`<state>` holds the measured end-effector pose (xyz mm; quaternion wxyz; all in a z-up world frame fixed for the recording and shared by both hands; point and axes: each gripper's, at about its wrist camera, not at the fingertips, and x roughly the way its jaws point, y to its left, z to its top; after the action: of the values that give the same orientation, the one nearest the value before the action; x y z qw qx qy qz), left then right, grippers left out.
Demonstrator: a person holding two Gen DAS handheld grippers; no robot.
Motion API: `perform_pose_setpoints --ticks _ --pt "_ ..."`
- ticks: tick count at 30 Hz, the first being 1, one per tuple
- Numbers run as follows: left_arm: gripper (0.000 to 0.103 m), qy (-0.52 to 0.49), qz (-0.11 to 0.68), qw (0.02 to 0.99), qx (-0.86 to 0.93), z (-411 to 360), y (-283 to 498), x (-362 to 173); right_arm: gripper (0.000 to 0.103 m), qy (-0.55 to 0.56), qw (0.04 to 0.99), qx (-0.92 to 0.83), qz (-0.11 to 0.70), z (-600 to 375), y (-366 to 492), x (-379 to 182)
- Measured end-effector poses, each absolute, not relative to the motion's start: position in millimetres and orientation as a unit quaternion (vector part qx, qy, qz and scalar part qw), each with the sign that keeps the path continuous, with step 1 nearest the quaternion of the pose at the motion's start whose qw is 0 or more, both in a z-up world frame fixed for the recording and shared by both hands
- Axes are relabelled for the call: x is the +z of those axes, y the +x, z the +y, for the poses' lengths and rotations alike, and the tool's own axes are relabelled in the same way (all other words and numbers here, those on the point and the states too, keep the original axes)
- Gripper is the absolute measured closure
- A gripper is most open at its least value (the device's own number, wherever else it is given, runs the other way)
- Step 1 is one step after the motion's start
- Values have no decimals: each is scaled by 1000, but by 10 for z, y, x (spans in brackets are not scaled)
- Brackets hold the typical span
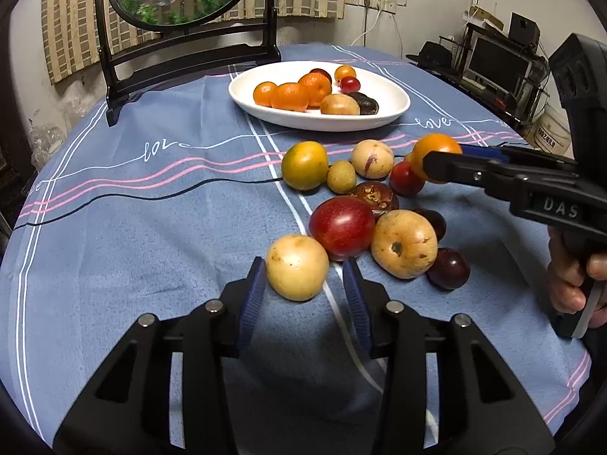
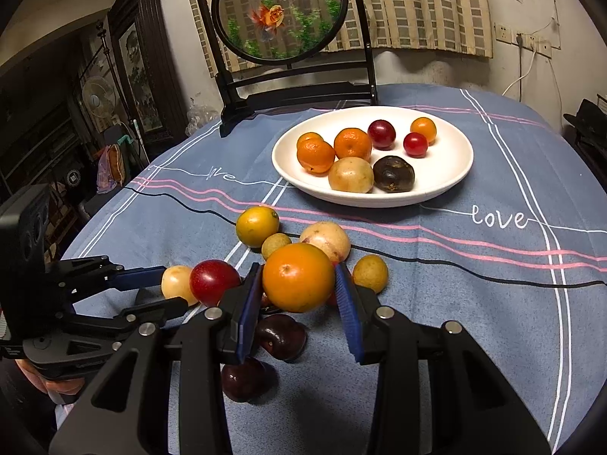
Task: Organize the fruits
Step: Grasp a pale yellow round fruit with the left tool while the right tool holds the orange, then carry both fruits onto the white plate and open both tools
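A pale yellow fruit (image 1: 296, 266) lies on the blue tablecloth between the fingers of my left gripper (image 1: 303, 270). The left pad touches it and a narrow gap shows at the right pad, so the jaws stand open. My right gripper (image 2: 298, 271) is shut on a large orange (image 2: 298, 283), both blue pads against its sides. In the left wrist view that orange (image 1: 436, 151) sits at the tip of the right gripper (image 1: 436, 165), over the loose fruit pile. A white plate (image 2: 455, 174) farther back holds several mandarins, plums and other fruit.
Loose fruit lies around both grippers: a red apple (image 1: 341, 225), a tan fruit (image 1: 404, 243), dark plums (image 2: 280, 335), a yellow-green citrus (image 1: 304, 165). A black-framed round goldfish screen (image 2: 279, 11) stands behind the plate. A hand (image 1: 569, 284) holds the right gripper's handle.
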<state>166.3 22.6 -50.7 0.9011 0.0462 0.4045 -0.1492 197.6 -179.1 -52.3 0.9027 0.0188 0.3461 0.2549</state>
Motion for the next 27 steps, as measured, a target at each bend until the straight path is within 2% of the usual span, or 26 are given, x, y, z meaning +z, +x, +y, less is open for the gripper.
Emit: perform_pose_setpoints --ticks 16,27 --pt "66 57 414 898 -139 199 1721 -569 64 24 902 257 345 -1811 1964 -516" --pt "66 36 406 902 -142 269 1695 -513 64 23 904 253 343 -1820 1942 -493"
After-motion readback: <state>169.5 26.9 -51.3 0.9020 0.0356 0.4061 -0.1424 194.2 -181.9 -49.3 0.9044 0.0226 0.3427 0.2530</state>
